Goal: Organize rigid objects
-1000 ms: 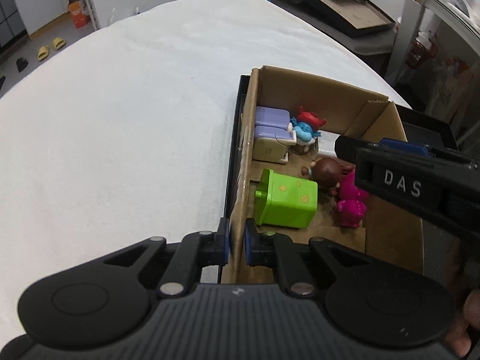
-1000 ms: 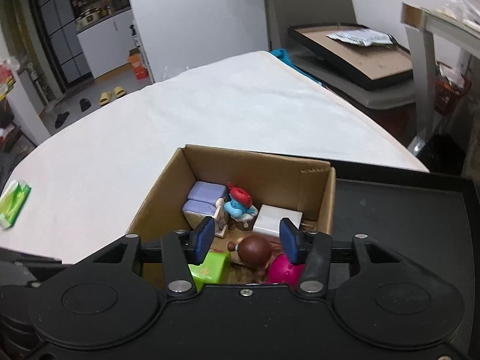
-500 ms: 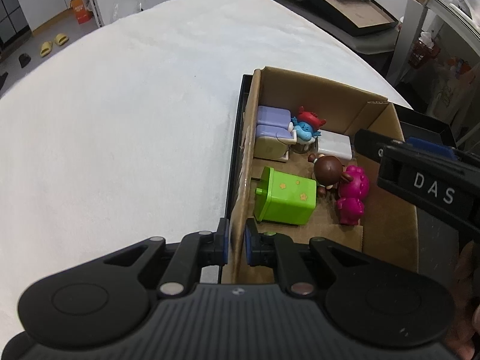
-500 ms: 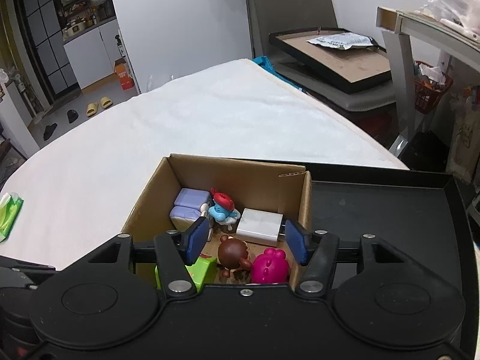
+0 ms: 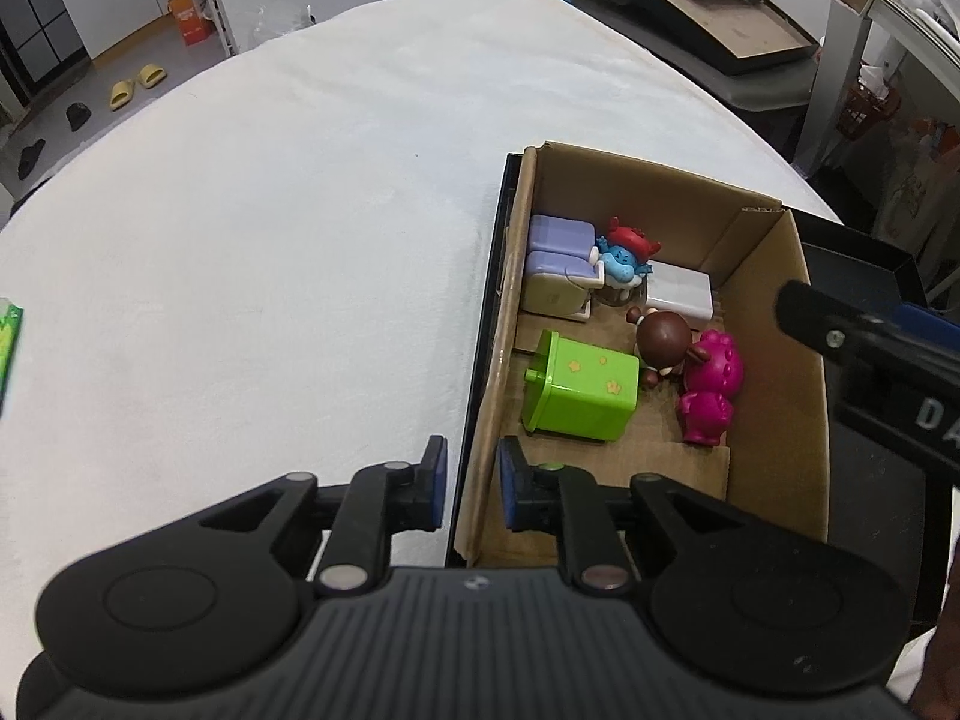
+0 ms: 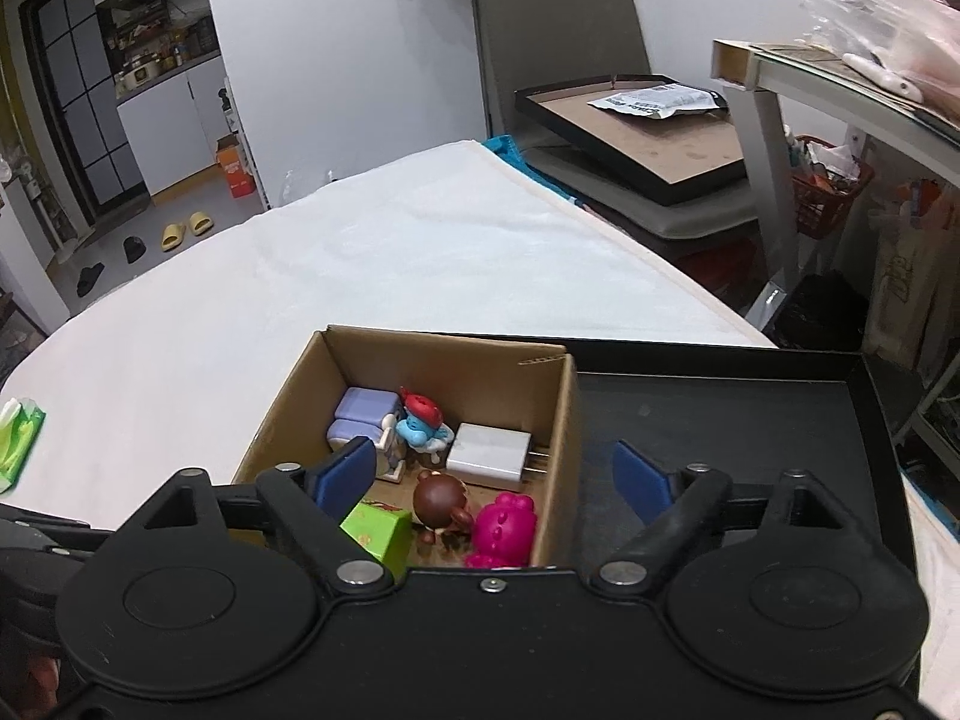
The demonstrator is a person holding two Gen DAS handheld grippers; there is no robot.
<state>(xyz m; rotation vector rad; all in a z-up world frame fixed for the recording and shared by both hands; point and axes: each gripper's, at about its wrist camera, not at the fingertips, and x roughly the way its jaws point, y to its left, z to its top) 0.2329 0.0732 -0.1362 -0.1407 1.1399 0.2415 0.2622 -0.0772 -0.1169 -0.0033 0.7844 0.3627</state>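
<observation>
Two grippers work at one cardboard box (image 5: 774,324). The left gripper (image 5: 471,483) straddles the box's near left wall: one blue pad outside it, one inside, with a visible gap on both sides. Its jaws have just been opening off that wall, so they stand narrow and loose, gripping nothing. The right gripper (image 6: 492,477) hangs above the box's right side, its jaws having just spread wide, and nothing sits between them; the toys lie below, untouched.

Judging by this, the step in hand is letting go after a deposit and clearing out. To do it well, the left gripper should part a little more before lifting, so neither pad drags the thin wall and tips the box. Lift straight away from the wall, not sideways. The right gripper should rise clear of the rim before moving off, since its right pad hangs over the black tray (image 6: 750,420) beside the box and its left pad over the toys.

Six things sit inside the box: a green toy bin (image 5: 579,390) on its side nearest the left gripper, a brown-headed figure (image 5: 663,339) touching a magenta figure (image 5: 711,387), a white charger (image 5: 681,294), a blue figure with a red cap (image 5: 624,252), and a lavender-topped toy (image 5: 555,267) against the far left wall. The box rests in the tray on a white-covered bench (image 5: 270,228). A green packet (image 6: 18,438) lies well apart at the bench's left edge.
</observation>
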